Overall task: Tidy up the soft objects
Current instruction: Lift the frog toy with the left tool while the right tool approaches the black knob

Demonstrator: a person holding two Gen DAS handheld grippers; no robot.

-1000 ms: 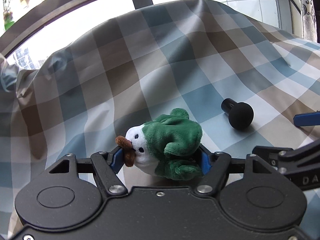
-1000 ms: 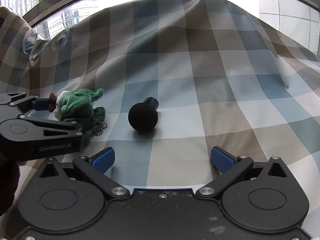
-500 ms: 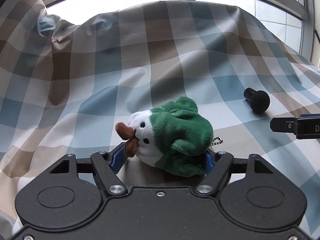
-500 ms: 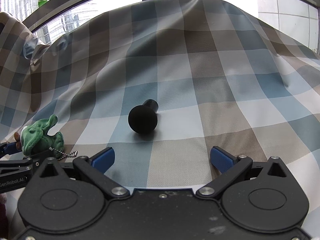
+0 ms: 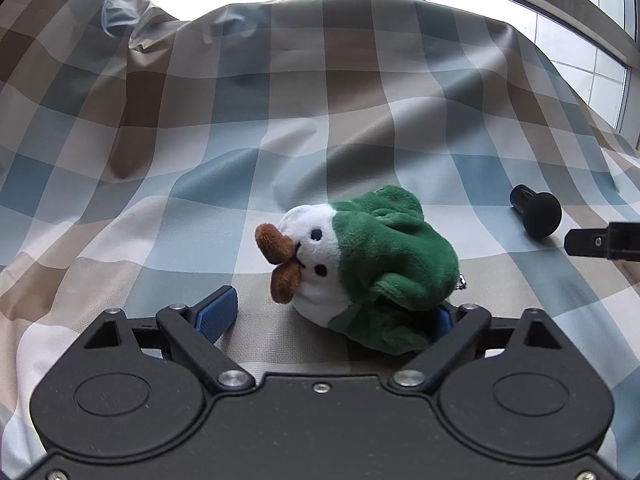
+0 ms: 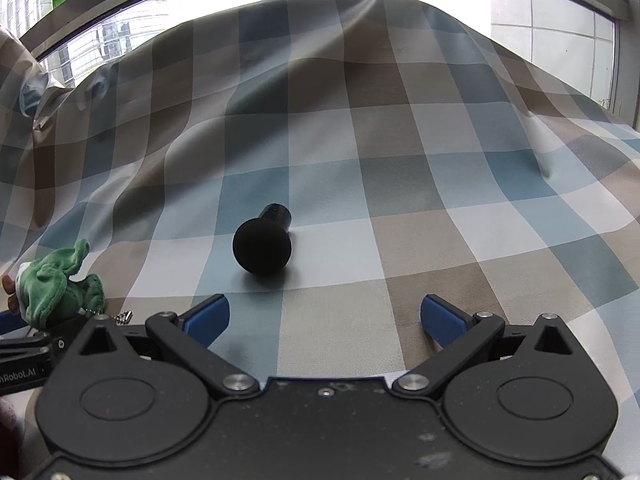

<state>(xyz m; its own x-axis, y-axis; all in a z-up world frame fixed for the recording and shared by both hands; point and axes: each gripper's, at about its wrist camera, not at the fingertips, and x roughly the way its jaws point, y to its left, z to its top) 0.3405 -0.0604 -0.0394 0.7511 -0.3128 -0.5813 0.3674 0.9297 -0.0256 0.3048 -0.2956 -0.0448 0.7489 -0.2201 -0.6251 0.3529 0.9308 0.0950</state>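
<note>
A small plush [image 5: 372, 264] with a green body, white face and brown beak lies on its side on the checked cloth [image 5: 280, 128]. It sits between the jaws of my left gripper [image 5: 330, 310], which are opening. The left pad stands clear of the toy and the right pad is mostly hidden behind its green body. The right wrist view shows the same plush [image 6: 52, 290] at the far left with its bead chain. A black foam ball on a short stub [image 6: 262, 246] lies ahead of my right gripper [image 6: 324, 316], which is open and holds nothing.
The checked cloth rises into a hump towards a bright window [image 6: 180, 12] at the back. A crumpled fold [image 5: 132, 24] bunches at the upper left. The black ball [image 5: 538, 216] lies to the plush's right, beside one of the right gripper's fingers [image 5: 600, 242].
My left gripper carried the plush leftwards, away from the black ball, and lowered it to the cloth. Its jaws then spread and released the toy. The right gripper stayed put.
</note>
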